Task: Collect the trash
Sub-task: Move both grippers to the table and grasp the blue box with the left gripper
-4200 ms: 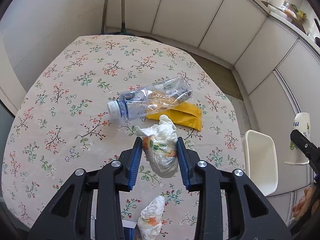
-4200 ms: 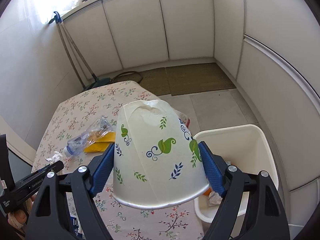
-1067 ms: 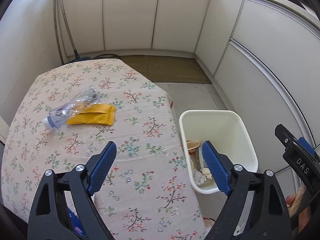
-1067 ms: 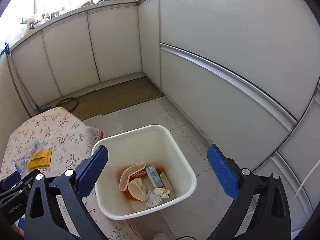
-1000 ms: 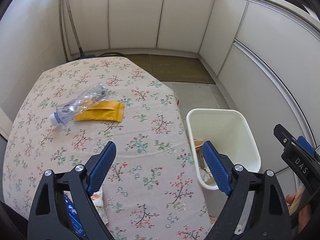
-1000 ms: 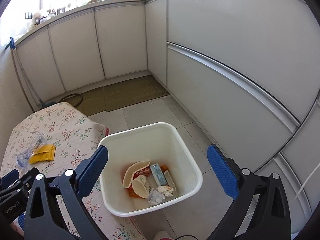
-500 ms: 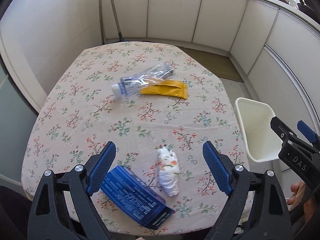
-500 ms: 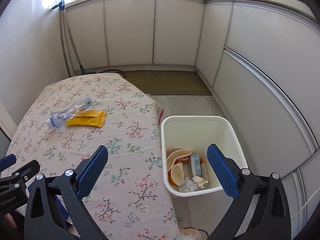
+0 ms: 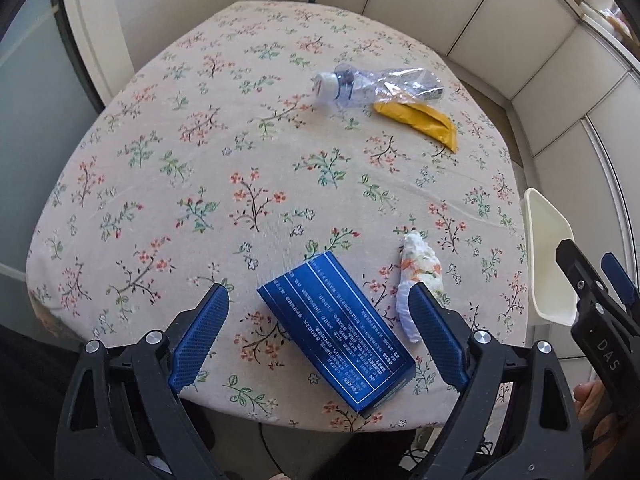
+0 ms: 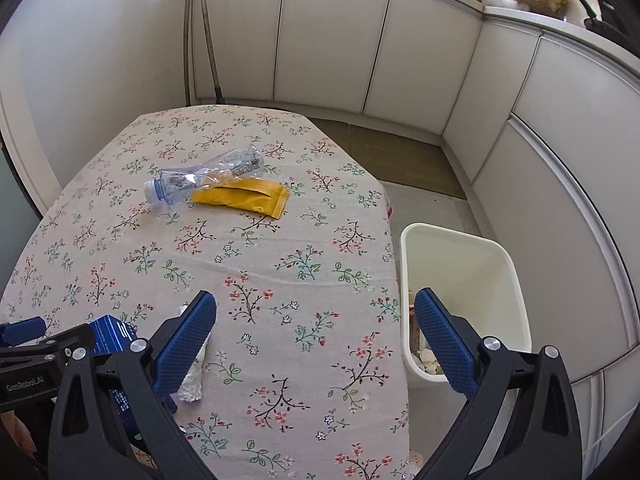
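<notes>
My left gripper point(image 9: 318, 326) is open and empty above the near table edge, with a blue box point(image 9: 335, 330) lying between its fingers below. A crumpled floral napkin point(image 9: 418, 276) lies just beyond its right finger. A crushed clear bottle point(image 9: 376, 84) and a yellow packet point(image 9: 418, 122) lie farther back. My right gripper point(image 10: 316, 338) is open and empty over the table's right part. The bottle point(image 10: 204, 178), packet point(image 10: 242, 198), napkin point(image 10: 192, 378) and box point(image 10: 112, 334) show there too. The white bin point(image 10: 464, 248) stands on the floor, right of the table, with trash inside.
The floral tablecloth point(image 9: 224, 168) covers the rounded table. White cabinets point(image 10: 332, 36) run along the back and right walls. A mop handle point(image 10: 200, 32) leans in the far corner. The bin's rim point(image 9: 548, 240) shows at the right in the left wrist view.
Both grippers have swung from over the bin back toward the table. The cup and napkin held 4 s ago are no longer in the grippers. The left gripper now hovers over the blue box.
</notes>
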